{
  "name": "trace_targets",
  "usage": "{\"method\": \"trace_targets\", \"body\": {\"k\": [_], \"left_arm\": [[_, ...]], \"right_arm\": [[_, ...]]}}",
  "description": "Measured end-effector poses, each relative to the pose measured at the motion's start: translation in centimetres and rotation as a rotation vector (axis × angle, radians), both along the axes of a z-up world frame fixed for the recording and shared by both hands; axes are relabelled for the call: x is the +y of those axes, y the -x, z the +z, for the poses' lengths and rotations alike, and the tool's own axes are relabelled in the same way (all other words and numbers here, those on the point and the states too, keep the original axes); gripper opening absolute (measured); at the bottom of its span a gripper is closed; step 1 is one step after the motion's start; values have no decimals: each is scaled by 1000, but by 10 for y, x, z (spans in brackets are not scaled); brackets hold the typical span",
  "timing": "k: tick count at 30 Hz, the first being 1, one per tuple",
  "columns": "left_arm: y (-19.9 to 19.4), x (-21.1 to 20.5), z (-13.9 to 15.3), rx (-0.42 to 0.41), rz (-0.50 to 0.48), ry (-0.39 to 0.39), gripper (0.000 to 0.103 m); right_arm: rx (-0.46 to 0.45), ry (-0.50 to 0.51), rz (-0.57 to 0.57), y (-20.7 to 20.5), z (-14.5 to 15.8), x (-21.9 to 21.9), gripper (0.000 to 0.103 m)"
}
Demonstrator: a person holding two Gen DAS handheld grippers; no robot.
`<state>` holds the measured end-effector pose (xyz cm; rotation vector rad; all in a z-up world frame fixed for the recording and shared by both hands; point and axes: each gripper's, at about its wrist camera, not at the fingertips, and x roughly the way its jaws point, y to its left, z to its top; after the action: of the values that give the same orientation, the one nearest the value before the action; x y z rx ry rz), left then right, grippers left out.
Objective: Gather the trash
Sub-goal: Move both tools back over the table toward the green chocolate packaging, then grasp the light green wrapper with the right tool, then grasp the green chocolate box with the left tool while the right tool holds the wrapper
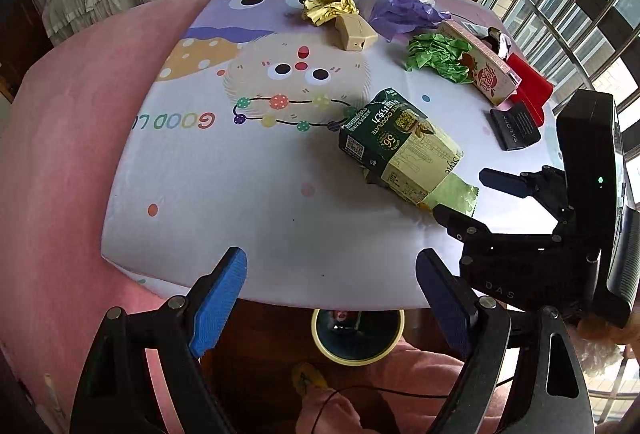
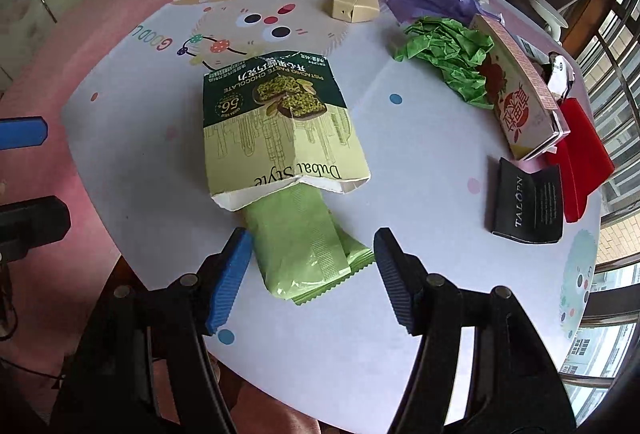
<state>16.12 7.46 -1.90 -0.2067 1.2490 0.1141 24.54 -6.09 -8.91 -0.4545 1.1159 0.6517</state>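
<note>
Between the right gripper's (image 2: 312,274) spread ribbed jaws lies a glossy, crimp-edged green wrapper (image 2: 308,254).

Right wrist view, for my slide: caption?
Open right gripper straddles green wrapper protruding from chocolate box.

Left wrist view looks down over the table (image 1: 280,193) edge; right wrist view sits closer. Both share the chocolate box (image 1: 396,145), at two o'clock and twelve.

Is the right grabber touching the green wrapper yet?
Apart. The right wrist view shows the open right gripper around the green wrapper, bare table beside each finger.
</note>
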Motion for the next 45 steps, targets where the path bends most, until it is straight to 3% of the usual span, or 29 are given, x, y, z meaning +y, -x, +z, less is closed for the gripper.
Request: {"method": "trace_targets", "body": {"k": [2, 4, 7, 11, 21, 31, 40, 45], "left_arm": [[-13, -4, -4, 11, 20, 11, 88], [-23, -9, -6, 18, 35, 18, 88], [-36, -19, -8, 27, 39, 18, 88], [-52, -36, -9, 39, 31, -2, 88], [-94, -77, -18, 66, -55, -85, 88], [-129, -92, -18, 61, -69, -86, 88], [-151, -118, -20, 52, -279, -285, 88], [-163, -132, -24, 25, -402, -459, 88]], "right_arm": [[11, 22, 60, -3, -12, 2, 59], [-17, -2, 112, -3, -11, 0, 49], [12, -45, 153, -6, -9, -5, 33], [45, -71, 182, -13, -4, -16, 23], [113, -154, 174, -29, 14, -53, 17], [146, -227, 23, -42, 16, -106, 17], [171, -322, -99, -58, 23, -138, 17], [157, -342, -98, -62, 29, -137, 17]]}}
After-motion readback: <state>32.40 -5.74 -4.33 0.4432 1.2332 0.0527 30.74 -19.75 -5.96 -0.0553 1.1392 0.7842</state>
